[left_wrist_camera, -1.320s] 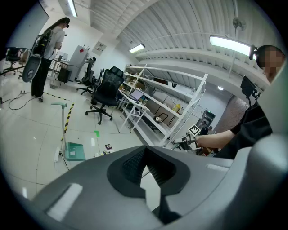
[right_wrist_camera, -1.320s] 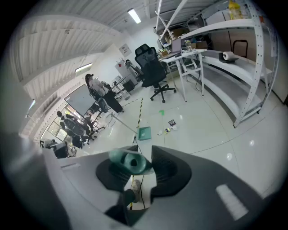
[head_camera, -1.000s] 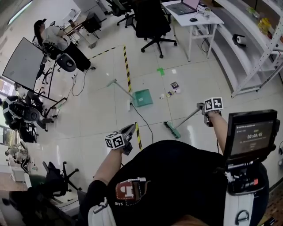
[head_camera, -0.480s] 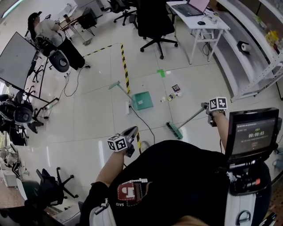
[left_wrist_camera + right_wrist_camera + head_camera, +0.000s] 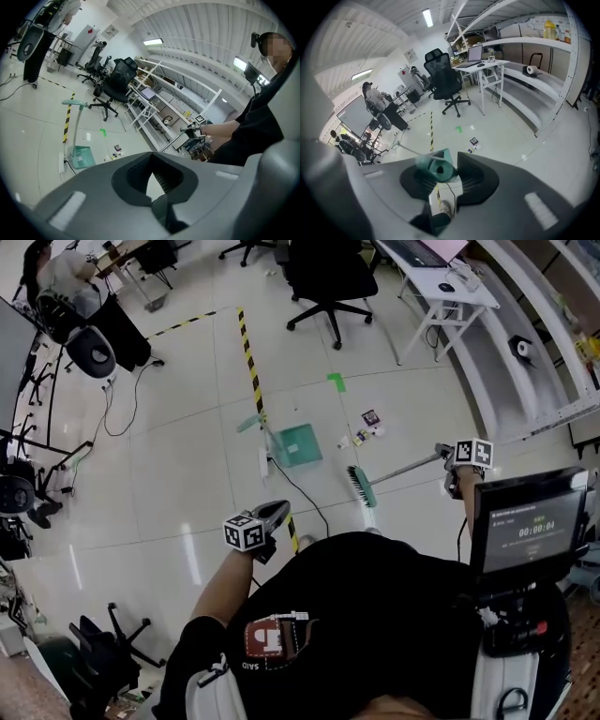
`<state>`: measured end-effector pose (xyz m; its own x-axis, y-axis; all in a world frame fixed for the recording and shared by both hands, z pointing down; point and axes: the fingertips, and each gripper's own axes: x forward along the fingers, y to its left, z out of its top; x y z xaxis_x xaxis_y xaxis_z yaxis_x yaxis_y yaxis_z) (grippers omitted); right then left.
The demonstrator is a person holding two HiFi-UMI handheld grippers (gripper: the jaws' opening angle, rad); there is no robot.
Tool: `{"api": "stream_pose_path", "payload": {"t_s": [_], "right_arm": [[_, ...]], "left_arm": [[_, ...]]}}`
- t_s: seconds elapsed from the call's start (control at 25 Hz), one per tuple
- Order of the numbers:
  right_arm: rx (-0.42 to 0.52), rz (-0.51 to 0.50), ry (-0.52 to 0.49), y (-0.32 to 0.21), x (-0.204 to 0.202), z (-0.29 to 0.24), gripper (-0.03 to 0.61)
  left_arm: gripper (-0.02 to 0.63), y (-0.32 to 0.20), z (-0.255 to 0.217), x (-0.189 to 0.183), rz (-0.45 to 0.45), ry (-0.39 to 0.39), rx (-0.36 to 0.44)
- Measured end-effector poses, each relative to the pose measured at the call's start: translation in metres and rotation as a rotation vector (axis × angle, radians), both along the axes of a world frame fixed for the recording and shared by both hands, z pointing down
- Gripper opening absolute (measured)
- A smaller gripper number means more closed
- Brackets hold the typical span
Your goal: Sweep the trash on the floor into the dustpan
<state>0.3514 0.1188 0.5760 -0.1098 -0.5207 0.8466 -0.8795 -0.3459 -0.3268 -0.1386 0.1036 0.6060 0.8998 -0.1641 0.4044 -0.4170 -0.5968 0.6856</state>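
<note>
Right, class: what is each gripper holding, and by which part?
The right gripper is shut on the broom, near the top end of its handle. The left gripper holds nothing.

The glossy pale floor [image 5: 187,484] carries a teal plastic long-handled dustpan [image 5: 296,444]. Small scraps of trash [image 5: 370,420] lie at its 2 o'clock, and a green tape patch [image 5: 337,382] at 1 o'clock. A yellow-and-black striped tape line [image 5: 247,348] runs off toward 11 o'clock. A white power strip [image 5: 263,463] lies just beside the pan at 8 o'clock. A black wheeled office chair [image 5: 323,277] stands well apart at 12 o'clock.
</note>
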Motion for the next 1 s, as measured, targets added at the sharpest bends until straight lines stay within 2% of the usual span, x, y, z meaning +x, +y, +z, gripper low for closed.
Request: {"api": "stream_pose_path", "payload": {"t_s": [0.24, 0.44, 0.56, 0.8, 1.0], "right_arm": [[0.006, 0.051, -0.041, -0.063, 0.045, 0.034, 0.087], [-0.041, 0.053, -0.115, -0.111, 0.092, 0.08, 0.089], [-0.056, 0.047, -0.127, -0.147, 0.111, 0.094, 0.089], [-0.076, 0.066, -0.116, -0.178, 0.11, 0.117, 0.089], [-0.087, 0.123, -0.068, -0.191, 0.102, 0.125, 0.089]], "left_arm": [[-0.011, -0.059, 0.009, 0.031, -0.039, -0.039, -0.026], [-0.011, -0.105, 0.001, 0.065, -0.207, -0.04, -0.064], [-0.011, -0.13, 0.0, 0.083, -0.264, -0.032, -0.076], [-0.011, -0.145, 0.019, 0.092, -0.239, -0.039, -0.114], [-0.011, -0.151, 0.039, 0.085, -0.201, -0.008, -0.153]]}}
